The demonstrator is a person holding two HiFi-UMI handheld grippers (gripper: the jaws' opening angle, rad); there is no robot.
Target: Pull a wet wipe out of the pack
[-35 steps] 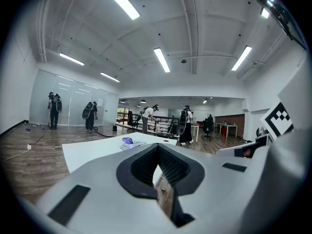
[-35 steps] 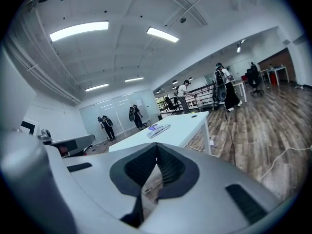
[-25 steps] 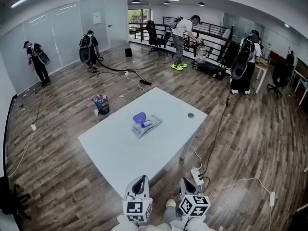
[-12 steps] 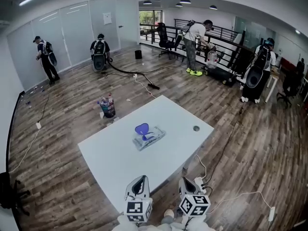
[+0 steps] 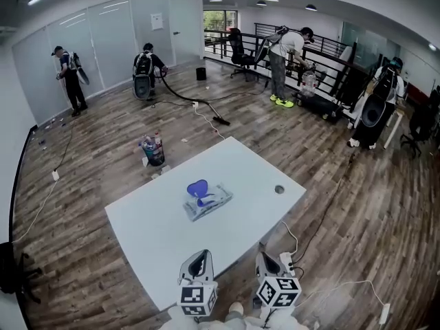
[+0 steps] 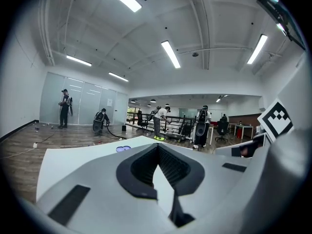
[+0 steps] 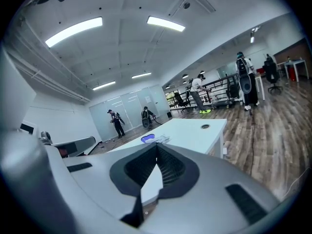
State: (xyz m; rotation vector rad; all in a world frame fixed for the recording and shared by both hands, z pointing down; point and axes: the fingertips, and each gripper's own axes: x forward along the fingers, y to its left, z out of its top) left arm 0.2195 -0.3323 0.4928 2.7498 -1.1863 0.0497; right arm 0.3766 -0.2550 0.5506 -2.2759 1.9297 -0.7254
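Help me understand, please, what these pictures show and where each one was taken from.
A person holds a two-jaw gripper in each hand; there is no robot arm. One picture comes from a camera on the person's head, looking down: the left gripper and right gripper show at its bottom edge, near the white table. The other two come from cameras riding on each gripper, looking along its jaws. Both pairs of jaws are closed and empty. On the table lies a pack of wet wipes; neither gripper touches it.
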